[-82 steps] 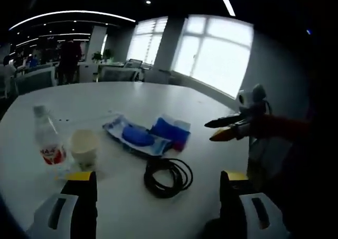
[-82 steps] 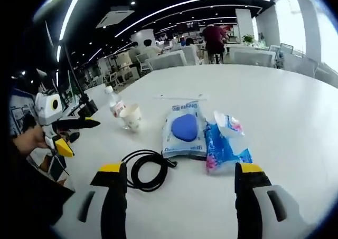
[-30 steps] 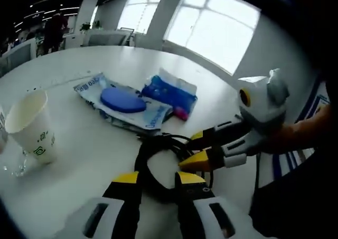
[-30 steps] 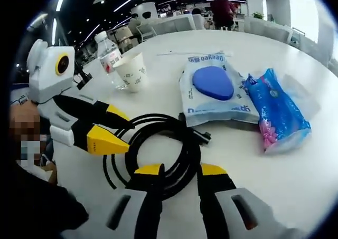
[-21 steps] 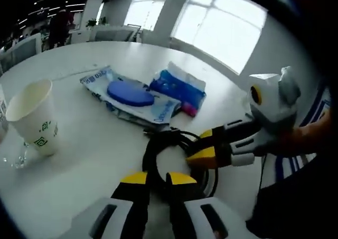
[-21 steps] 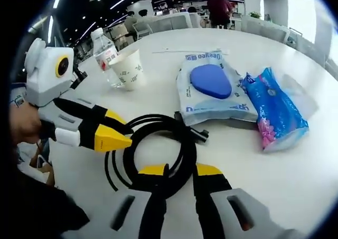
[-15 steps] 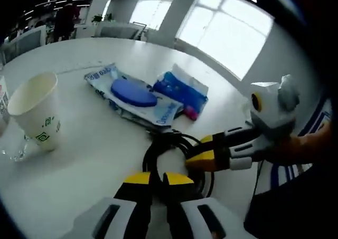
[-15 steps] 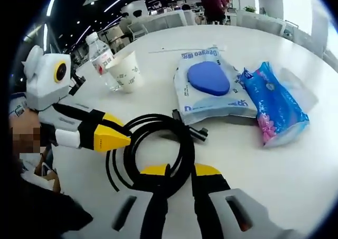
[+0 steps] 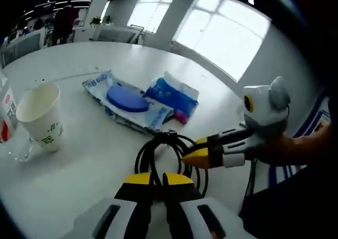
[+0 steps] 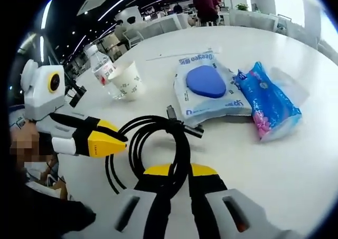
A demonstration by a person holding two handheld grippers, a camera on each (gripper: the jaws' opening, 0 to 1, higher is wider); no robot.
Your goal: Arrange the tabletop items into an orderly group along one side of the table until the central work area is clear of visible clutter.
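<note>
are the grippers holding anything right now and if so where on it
Both are shut on the coiled black cable. The right gripper pinches the loop's near edge; the left gripper pinches the loop's opposite side.

From my seat, the coiled black cable (image 10: pixel 158 144) is my landmark. Beyond it lie the wet-wipe pack (image 10: pixel 206 88) and blue tissue packet (image 10: pixel 266 104), blocking that way. Up-left of it stand the paper cup (image 10: pixel 128 79) and water bottle (image 10: pixel 102 66). I see bare table (image 10: pixel 296 160) to its right.
</note>
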